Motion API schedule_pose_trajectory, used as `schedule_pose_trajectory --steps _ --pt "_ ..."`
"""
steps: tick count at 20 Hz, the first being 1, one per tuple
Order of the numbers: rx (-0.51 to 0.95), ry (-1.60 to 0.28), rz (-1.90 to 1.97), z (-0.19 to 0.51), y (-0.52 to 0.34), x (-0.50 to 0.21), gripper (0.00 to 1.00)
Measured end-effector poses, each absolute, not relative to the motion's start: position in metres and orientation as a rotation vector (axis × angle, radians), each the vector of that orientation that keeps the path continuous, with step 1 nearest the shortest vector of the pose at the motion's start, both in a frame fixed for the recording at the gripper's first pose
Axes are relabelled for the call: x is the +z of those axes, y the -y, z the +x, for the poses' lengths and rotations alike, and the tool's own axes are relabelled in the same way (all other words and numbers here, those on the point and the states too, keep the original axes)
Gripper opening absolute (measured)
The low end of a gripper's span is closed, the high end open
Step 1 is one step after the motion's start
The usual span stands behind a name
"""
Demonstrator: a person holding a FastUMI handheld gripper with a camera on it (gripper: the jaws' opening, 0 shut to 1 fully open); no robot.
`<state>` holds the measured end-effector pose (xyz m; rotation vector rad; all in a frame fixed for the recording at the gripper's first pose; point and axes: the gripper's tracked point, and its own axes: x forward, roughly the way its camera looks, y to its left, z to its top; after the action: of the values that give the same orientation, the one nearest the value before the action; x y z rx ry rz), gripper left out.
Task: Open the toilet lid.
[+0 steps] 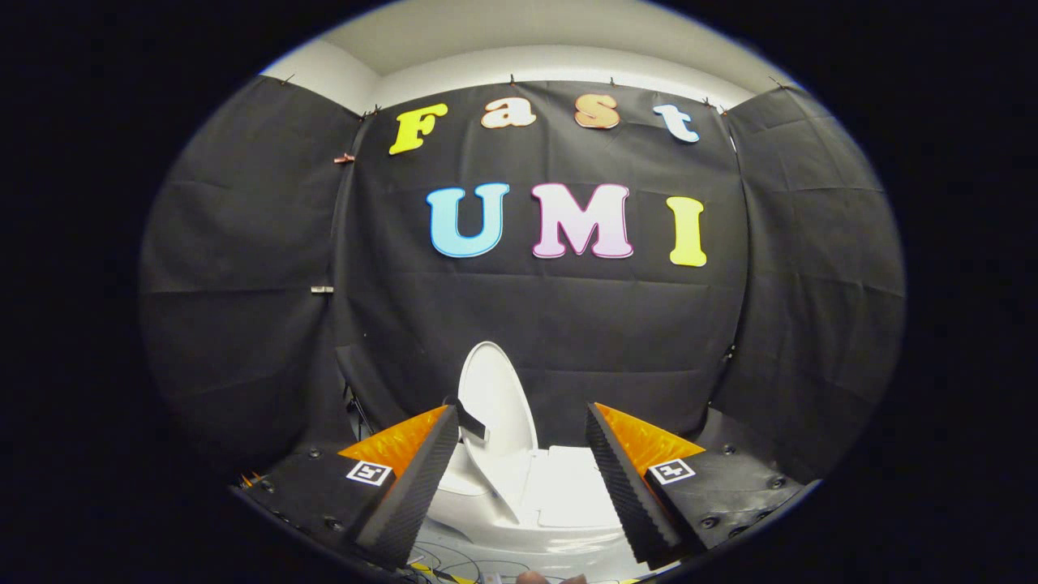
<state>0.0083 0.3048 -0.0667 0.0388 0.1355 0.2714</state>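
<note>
A white toilet (559, 495) stands ahead of me, low between my fingers. Its lid (496, 405) is raised upright, leaning back toward the black cloth wall, with a small dark tab (469, 418) on its left edge beside my left fingertip. My gripper (521, 418) is open, its two fingers spread wide on either side of the lid, and nothing is held between them. The left finger (409, 487) stands very close to the lid's edge; whether it touches I cannot tell.
Black cloth walls (243, 284) close in the booth on three sides. Some cables (442, 564) lie on the floor just below the toilet. A fingertip of a person's hand (531, 577) peeks in at the very bottom.
</note>
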Motion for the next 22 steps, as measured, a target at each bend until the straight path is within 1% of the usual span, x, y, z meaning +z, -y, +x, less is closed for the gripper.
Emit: schedule_pose_trajectory --steps 5,10,18,22 --pt "0.197 -0.090 0.028 -0.001 -0.262 -0.056 0.99" --pt "0.212 -0.124 0.088 -0.012 -0.251 -0.063 0.99" --pt "0.158 -0.086 0.076 -0.012 -0.220 -0.048 0.99" --pt "0.161 -0.093 0.094 -0.012 -0.219 -0.048 0.99"
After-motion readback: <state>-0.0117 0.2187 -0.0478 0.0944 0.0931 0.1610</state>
